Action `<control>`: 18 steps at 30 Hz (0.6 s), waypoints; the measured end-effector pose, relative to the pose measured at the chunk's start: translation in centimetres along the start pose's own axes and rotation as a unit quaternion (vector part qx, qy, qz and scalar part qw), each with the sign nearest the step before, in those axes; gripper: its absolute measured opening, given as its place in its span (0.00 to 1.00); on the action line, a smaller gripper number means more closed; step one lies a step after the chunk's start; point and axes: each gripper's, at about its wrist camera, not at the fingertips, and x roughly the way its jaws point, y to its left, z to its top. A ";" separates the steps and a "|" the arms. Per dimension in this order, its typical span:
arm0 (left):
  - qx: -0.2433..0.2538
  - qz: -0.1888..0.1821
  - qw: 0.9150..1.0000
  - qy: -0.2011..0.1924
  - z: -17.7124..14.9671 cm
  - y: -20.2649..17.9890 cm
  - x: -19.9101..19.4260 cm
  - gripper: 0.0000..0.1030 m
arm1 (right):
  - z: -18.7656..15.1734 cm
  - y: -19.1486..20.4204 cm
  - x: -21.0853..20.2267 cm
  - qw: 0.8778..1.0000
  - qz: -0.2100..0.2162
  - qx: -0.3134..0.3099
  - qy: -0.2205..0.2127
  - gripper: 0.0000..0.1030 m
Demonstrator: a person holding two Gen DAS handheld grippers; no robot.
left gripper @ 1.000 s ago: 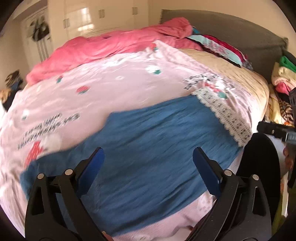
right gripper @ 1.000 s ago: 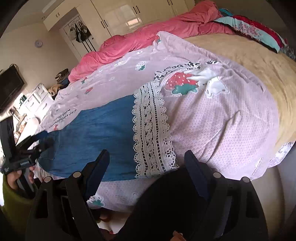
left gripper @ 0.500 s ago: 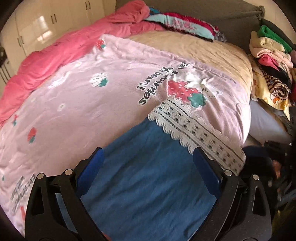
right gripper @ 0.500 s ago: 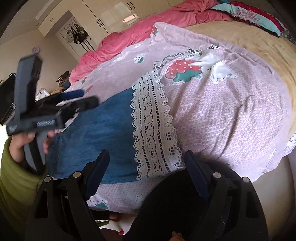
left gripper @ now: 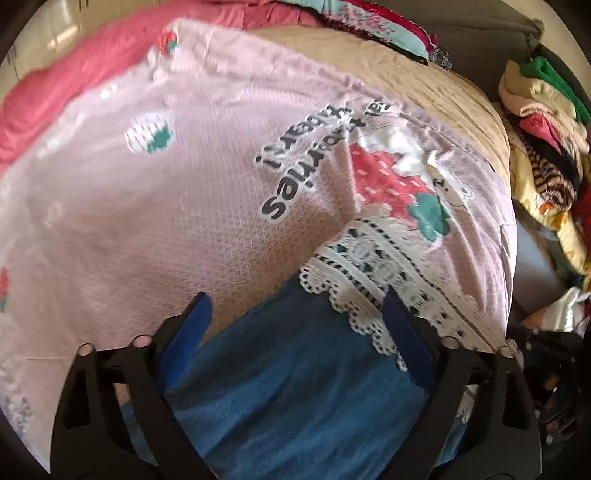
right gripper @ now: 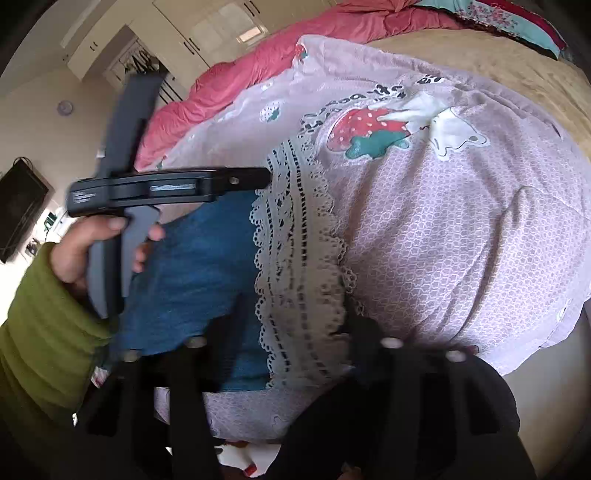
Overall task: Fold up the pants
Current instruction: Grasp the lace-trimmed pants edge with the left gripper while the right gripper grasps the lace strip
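Observation:
The blue denim pants with a white lace hem lie flat on the pink strawberry quilt. My left gripper is open and empty, hovering over the pants near the lace hem. In the right wrist view the pants and lace hem lie ahead, and the left gripper's black body shows side-on above the pants, held by a hand in a green sleeve. My right gripper is blurred but open, low over the hem end near the bed's front edge.
A pink duvet lies along the far side of the bed. A tan blanket covers the head end. A pile of mixed clothes is stacked right of the bed. Wardrobes stand behind.
The left gripper has swung right along the pants, from the waist end to the lace hem. The right gripper has moved forward over the hem. Both stay open.

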 end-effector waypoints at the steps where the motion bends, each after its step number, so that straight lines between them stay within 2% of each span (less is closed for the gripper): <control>1: -0.006 -0.015 1.000 0.003 0.1 0.3 0.3 0.67 | -0.1 0.0 -0.1 1.000 0.009 0.000 -0.004 0.32; 2: -0.012 -0.031 0.999 0.006 0.1 0.6 0.5 0.64 | -0.1 0.0 -0.2 1.000 0.013 0.001 -0.006 0.31; 4: -0.011 -0.064 0.998 0.010 0.2 0.8 0.9 0.51 | 0.0 0.0 0.2 1.000 0.018 0.001 0.005 0.32; 10: 0.016 -0.084 0.996 0.010 0.4 0.1 1.3 0.50 | 1.0 0.5 1.8 0.999 0.007 -0.001 0.037 0.38; 14: 0.025 -0.092 0.995 0.014 0.4 -0.2 2.0 0.50 | 0.9 0.7 2.1 0.999 0.005 -0.008 0.041 0.38; 16: 0.031 -0.097 0.995 0.013 0.5 -0.6 2.0 0.37 | 1.1 0.8 2.3 0.999 0.000 -0.010 0.038 0.31; 18: 0.035 -0.089 0.995 0.011 0.4 -1.0 1.9 0.33 | 1.0 1.1 2.4 0.999 0.000 -0.017 0.038 0.23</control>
